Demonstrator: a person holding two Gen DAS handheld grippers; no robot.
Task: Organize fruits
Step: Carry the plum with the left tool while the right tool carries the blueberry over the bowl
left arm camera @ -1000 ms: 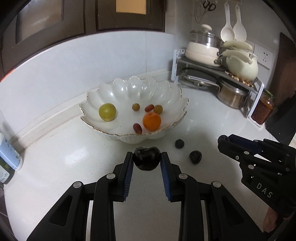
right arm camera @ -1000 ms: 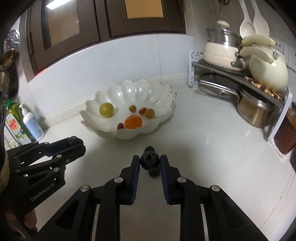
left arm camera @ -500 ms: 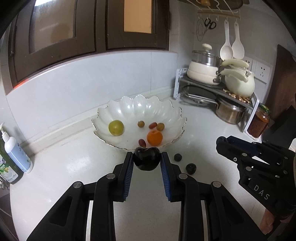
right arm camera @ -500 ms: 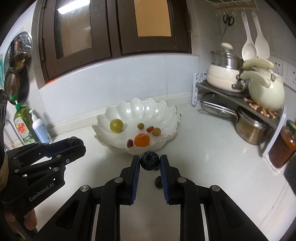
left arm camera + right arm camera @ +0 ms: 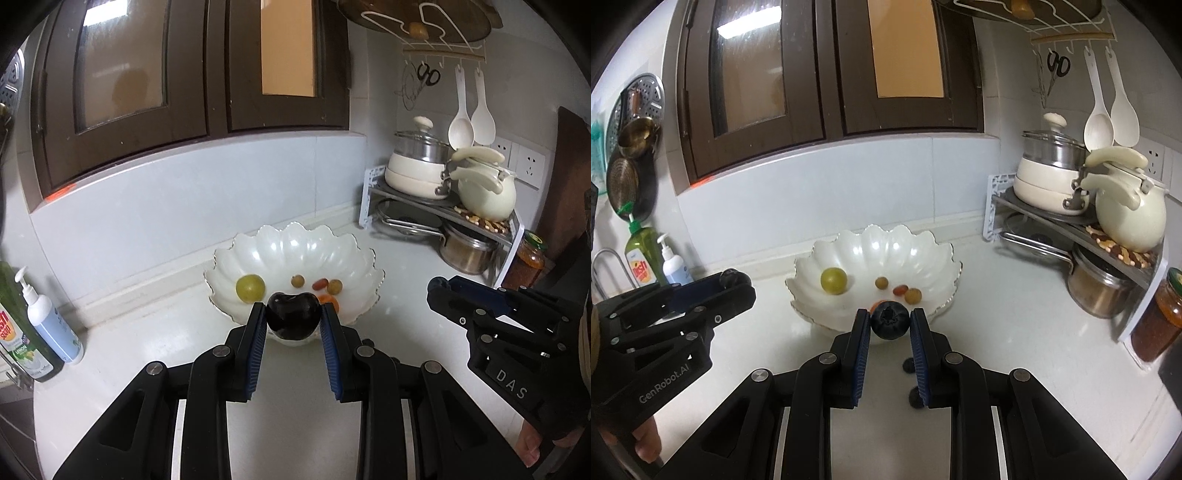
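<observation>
My left gripper [image 5: 294,311] is shut on a dark, glossy cherry-like fruit [image 5: 293,323], held above the counter just in front of the white scalloped bowl [image 5: 295,236]. My right gripper [image 5: 890,316] is shut on a blueberry [image 5: 890,325], also held up in front of the bowl [image 5: 875,240]. In the bowl lie a green fruit [image 5: 250,288], an orange fruit [image 5: 331,300] partly hidden by my finger, and some small grapes [image 5: 334,286]. Two small dark fruits [image 5: 908,365] rest on the counter beside my right finger.
A corner rack [image 5: 443,210] with pots and a cream kettle [image 5: 485,192] stands at the back right, with a jar [image 5: 530,258] beside it. Soap bottles [image 5: 44,325] stand at the left edge. Dark cabinets hang above the backsplash.
Both grippers have risen with their fruits still held. The bowl now sits lower and smaller in both views, and more of the cabinets shows.
</observation>
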